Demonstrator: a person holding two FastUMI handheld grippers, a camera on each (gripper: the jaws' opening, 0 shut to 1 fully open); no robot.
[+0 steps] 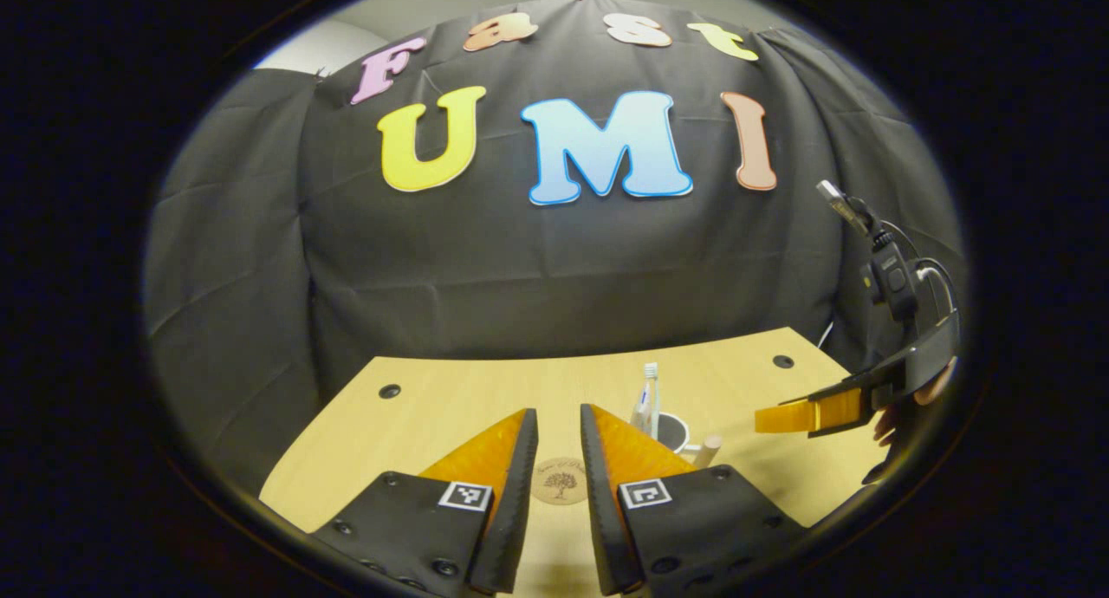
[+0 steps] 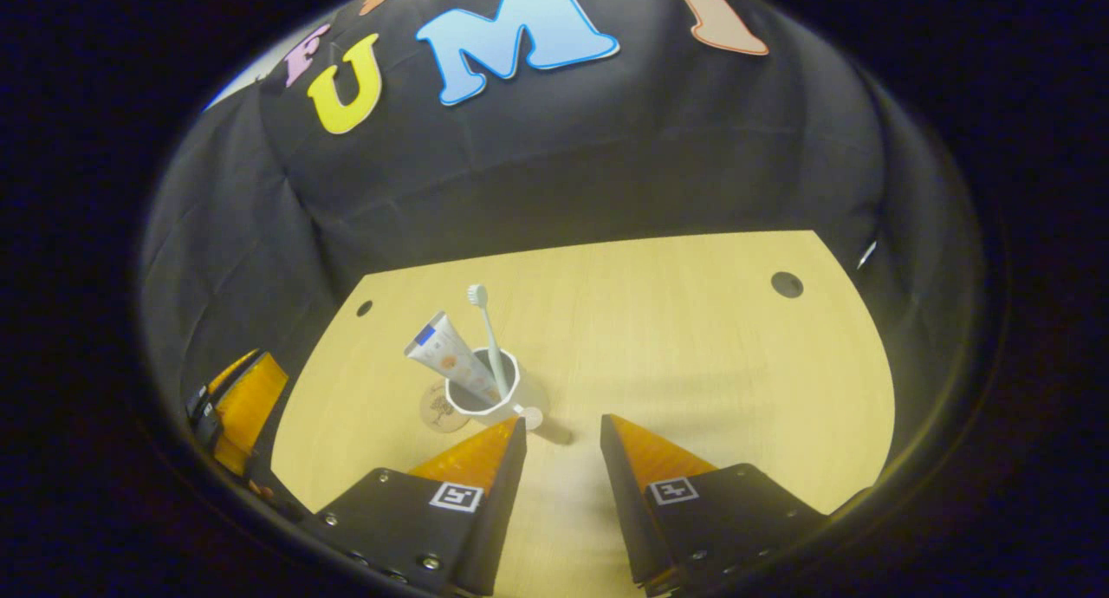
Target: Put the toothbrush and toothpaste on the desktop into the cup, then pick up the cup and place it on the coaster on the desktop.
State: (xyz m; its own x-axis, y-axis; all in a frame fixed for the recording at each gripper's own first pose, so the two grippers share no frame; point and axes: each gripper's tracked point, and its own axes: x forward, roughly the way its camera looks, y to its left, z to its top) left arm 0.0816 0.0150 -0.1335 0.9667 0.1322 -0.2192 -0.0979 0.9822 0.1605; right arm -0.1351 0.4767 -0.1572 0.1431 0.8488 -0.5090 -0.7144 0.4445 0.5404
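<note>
Both tongs I hold gaping and empty: left tongs [image 1: 559, 425], right tongs [image 2: 561, 429]. White cup [image 2: 485, 394] stands upright mid-tabletop [image 2: 693, 338], holding the white toothbrush [image 2: 487, 325] and white toothpaste tube [image 2: 446, 355], touching the round wooden coaster [image 2: 437, 407].

The cup [image 1: 674, 432] sits half hidden behind a finger of the left gripper [image 1: 559, 425]; the coaster [image 2: 437, 407] tucks partly behind the cup.
</note>
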